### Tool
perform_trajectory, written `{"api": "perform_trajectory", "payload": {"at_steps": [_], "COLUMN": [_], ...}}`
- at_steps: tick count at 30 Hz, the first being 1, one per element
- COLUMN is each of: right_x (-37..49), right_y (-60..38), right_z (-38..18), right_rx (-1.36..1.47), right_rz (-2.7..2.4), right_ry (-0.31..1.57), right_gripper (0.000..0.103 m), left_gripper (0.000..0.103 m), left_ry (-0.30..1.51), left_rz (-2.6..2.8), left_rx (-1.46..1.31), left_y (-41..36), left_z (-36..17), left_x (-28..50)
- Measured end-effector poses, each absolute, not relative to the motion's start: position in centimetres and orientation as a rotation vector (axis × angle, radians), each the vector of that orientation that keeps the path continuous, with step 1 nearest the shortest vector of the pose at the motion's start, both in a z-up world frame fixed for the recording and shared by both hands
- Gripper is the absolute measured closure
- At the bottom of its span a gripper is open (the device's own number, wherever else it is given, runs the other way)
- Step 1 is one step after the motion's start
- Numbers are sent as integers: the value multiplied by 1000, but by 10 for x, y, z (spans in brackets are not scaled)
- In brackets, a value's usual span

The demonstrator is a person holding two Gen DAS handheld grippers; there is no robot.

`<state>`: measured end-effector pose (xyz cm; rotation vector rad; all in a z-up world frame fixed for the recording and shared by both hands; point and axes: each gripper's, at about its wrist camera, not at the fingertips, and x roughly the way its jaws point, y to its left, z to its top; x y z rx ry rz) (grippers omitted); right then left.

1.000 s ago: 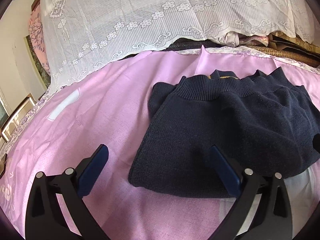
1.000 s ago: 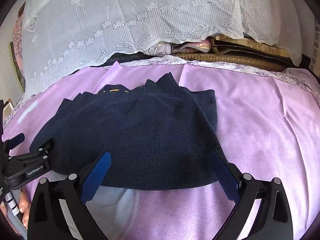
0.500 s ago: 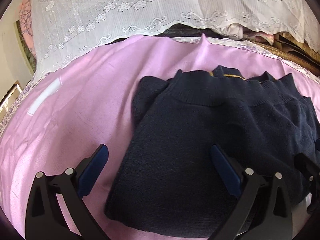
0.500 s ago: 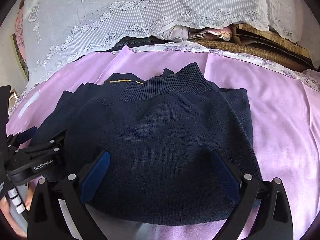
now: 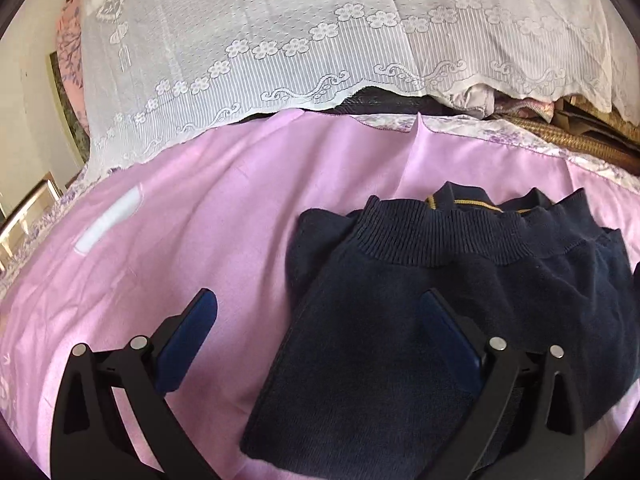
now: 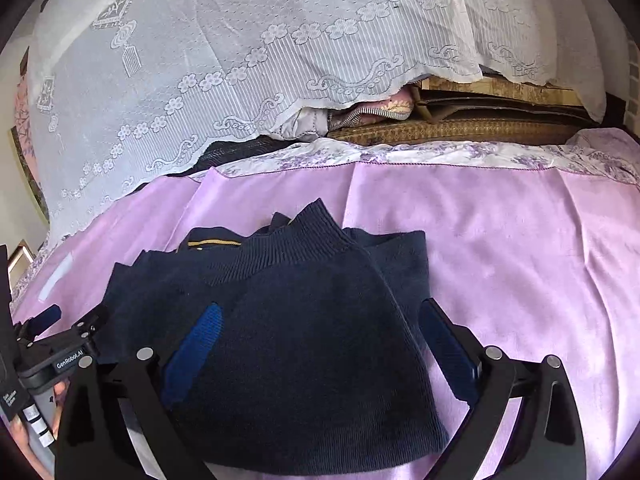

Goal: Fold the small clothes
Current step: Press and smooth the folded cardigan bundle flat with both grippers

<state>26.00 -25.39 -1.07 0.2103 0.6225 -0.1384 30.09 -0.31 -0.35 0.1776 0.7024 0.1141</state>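
Observation:
A folded navy knit sweater with a ribbed hem on top and a yellow-trimmed collar behind lies on the pink sheet. My left gripper is open and empty, straddling the sweater's left edge, right finger over the knit. In the right wrist view the sweater fills the lower middle. My right gripper is open and empty, low over the sweater's near right part. The left gripper's body shows at the sweater's left edge.
A white lace cloth hangs over piled things at the back. A woven mat and folded bedding lie behind the floral sheet border. A white patch marks the sheet at left. Open pink sheet spreads to the right.
Both grippers, which had moved in over the sweater, have pulled back a little and tilted up. The sweater lies as before. Both jaws stay open.

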Motion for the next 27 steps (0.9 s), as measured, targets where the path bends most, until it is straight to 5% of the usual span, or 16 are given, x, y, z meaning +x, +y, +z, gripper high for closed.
{"api": "perform_trajectory", "payload": {"at_steps": [6, 9, 19, 27], "right_x": [308, 299, 252, 230], "right_y": [-295, -320, -358, -358], "right_z": [-54, -53, -48, -57], "right_rx": [356, 469, 841, 954], "right_rz": [-207, -214, -12, 159], "right_ry": [839, 801, 661, 696], "right_gripper": [3, 4, 5, 23], "left_gripper": [4, 4, 4, 4], "left_ry": [867, 936, 779, 763], "left_rz": [126, 67, 26, -113], "left_rx": [83, -80, -9, 147], "left_y": [20, 45, 20, -50], "left_z": [-28, -35, 1, 3], "left_x": [354, 363, 304, 267]}}
